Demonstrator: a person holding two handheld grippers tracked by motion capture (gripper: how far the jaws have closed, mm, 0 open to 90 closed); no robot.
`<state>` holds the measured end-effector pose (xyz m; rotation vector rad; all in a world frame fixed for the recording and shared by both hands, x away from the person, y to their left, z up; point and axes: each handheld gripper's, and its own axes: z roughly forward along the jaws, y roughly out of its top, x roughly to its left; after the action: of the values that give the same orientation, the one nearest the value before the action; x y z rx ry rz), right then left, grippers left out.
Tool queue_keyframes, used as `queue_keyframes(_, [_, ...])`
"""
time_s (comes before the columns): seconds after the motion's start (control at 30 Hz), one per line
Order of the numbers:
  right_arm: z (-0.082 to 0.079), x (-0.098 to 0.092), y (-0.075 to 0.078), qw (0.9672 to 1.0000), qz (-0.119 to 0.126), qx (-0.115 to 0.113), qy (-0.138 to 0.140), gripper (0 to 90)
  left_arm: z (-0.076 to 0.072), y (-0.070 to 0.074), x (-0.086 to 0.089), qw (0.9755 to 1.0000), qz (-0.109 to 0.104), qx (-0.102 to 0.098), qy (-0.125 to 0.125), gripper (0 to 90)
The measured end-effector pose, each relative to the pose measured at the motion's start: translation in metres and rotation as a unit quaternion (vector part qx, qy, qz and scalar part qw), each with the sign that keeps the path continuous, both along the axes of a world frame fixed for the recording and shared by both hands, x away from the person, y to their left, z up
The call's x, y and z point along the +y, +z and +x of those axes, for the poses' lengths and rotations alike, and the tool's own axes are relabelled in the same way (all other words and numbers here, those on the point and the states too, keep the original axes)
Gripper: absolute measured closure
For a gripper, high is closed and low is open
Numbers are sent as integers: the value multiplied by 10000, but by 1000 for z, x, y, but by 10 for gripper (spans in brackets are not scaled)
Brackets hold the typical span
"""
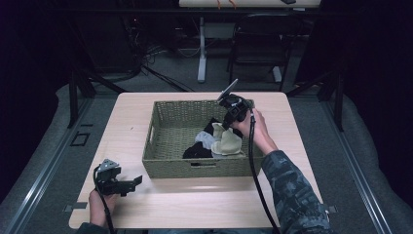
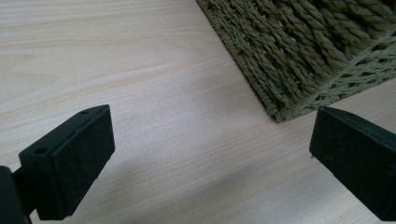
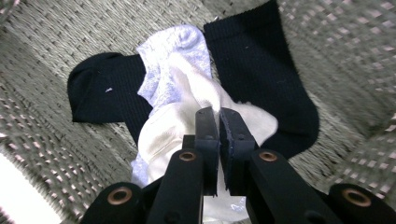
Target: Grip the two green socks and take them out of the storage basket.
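The rectangular basket of woven, olive-tan rope (image 1: 168, 165) stands on the pale wooden table (image 1: 195, 200) and serves as the landmark. Its contents are only partly readable from the high view: a heap of socks lies toward the basket's right half, overlapping so that edges run together. In the right gripper view three socks can be counted: one cream-white cotton sock (image 3: 187, 121), one pale lavender-white knitted sock (image 3: 173, 51) partly under it, and one long black ribbed sock (image 3: 261, 70) whose middle is hidden beneath the two lighter ones, so that its two dark ends could also be two separate socks; I cannot tell which. The basket wall in that view is blurred.

The right gripper (image 3: 218, 114) is inside the basket, above the heap, its two black jaws pressed together on a fold of the cream-white sock, which hangs bunched from the pads while its lower end touches the other socks. In the high view the person's hand and camouflage-patterned sleeve (image 1: 292, 190) cover the basket's right rim.

The left gripper (image 1: 130, 184) rests on the table just outside the basket's front left corner, jaws spread wide with nothing between them; its own view shows bare tabletop and a cut-off corner of the basket.
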<state>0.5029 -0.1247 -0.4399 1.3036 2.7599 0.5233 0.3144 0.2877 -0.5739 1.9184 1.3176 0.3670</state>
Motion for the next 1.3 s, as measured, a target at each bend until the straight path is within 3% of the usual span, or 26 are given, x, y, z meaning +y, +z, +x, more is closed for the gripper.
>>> queue_keyframes(0.4, [-9, -8, 38, 9997, -72, -234, 96, 864, 0, -1, -1, 10000, -9, -25, 11, 3])
queue_keyframes(0.93, [-16, -15, 66, 9993, -32, -333, 149, 865, 0, -1, -1, 10000, 41, -2, -1, 3])
queue_keyframes(1.13, [-22, -18, 80, 9991, 80, -395, 149, 865, 0, 0, -2, 10000, 54, 17, 7, 3])
queue_keyframes(1.17, [-22, -18, 80, 9989, 195, -417, 104, 865, 0, 0, -2, 10000, 54, 17, 7, 3])
queue_keyframes(1.3, [-23, -21, 83, 9989, 155, -406, 146, 865, 0, 0, -2, 10000, 64, 36, 9, 3])
